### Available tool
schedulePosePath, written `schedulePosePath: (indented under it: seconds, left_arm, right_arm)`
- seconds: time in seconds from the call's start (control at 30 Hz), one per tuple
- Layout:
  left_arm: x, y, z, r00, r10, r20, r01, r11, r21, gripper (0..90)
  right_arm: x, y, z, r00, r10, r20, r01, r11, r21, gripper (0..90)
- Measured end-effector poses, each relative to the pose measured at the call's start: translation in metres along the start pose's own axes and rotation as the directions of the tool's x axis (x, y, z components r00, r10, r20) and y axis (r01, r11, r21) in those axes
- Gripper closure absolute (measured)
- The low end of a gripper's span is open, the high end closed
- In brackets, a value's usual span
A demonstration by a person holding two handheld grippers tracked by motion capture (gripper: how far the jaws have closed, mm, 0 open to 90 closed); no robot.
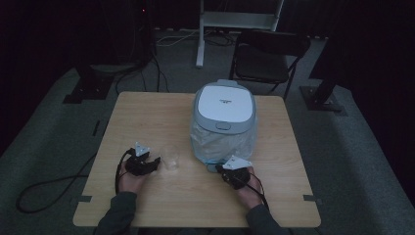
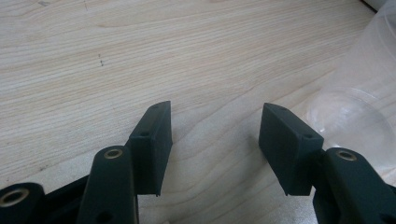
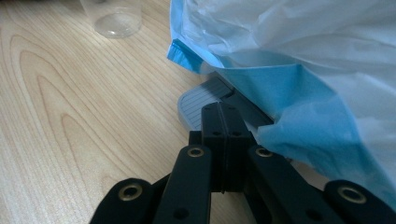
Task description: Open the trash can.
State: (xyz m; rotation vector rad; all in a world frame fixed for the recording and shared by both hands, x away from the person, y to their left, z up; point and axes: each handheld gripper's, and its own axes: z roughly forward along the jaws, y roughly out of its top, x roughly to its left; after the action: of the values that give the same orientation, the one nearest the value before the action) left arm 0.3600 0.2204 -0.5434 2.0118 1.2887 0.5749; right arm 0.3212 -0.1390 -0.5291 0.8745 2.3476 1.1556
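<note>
Left gripper point(image 2: 215, 135) fingers apart beside clear cup point(image 2: 359, 112); right gripper point(image 3: 223, 116) fingers together — at bin pedal point(image 3: 198, 100).

We record one printed marking: a small dark mark, probably a brand name, on the flat white lid point(image 1: 224, 100) of the grey-rimmed pedal bin point(image 1: 223, 122) standing on the pale wood-grain counter point(image 1: 147, 117). In the high view it is too small and dim for us to read. We find no other text, number or sign.
</note>
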Motion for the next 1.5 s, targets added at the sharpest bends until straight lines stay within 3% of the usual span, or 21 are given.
schedulePosePath:
  seconds: [0.53,1.5]
  left_arm:
    - [-0.0007,-0.0003,-0.0002,1.0,0.0,0.0,0.0,1.0,-0.001,44.9]
    - [-0.0008,-0.0003,-0.0003,1.0,0.0,0.0,0.0,1.0,0.0,44.8]
  right_arm:
    - [0.0006,-0.0029,0.0016,0.9997,-0.023,0.002,0.023,1.0,0.003,90.0]
    - [0.0009,-0.0035,0.0037,0.9999,-0.014,0.005,0.014,1.0,0.016,90.0]
